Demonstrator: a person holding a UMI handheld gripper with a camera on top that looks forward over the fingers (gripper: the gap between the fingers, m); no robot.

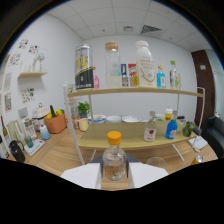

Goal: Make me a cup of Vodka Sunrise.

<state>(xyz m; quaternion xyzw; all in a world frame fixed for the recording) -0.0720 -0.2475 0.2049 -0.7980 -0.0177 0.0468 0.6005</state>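
Observation:
A small clear bottle (114, 161) with an orange cap stands upright between my fingers. My gripper (114, 176) is shut on its lower body, and the white fingers (82, 175) press on it from both sides. Just to the right of the bottle, ahead of the right finger, sits a clear glass (156, 162) on the wooden table (60, 155). The lower ends of the fingers are hidden.
Beyond the bottle stands a two-level wooden shelf (135, 91). Its top carries a black can (84, 67), a clear jar (113, 65), a white bottle (145, 62) and small bottles. Its lower board holds a red-labelled bottle (150, 130), a blue bottle (171, 129) and bowls (122, 119). An orange pot (55, 123) stands further left.

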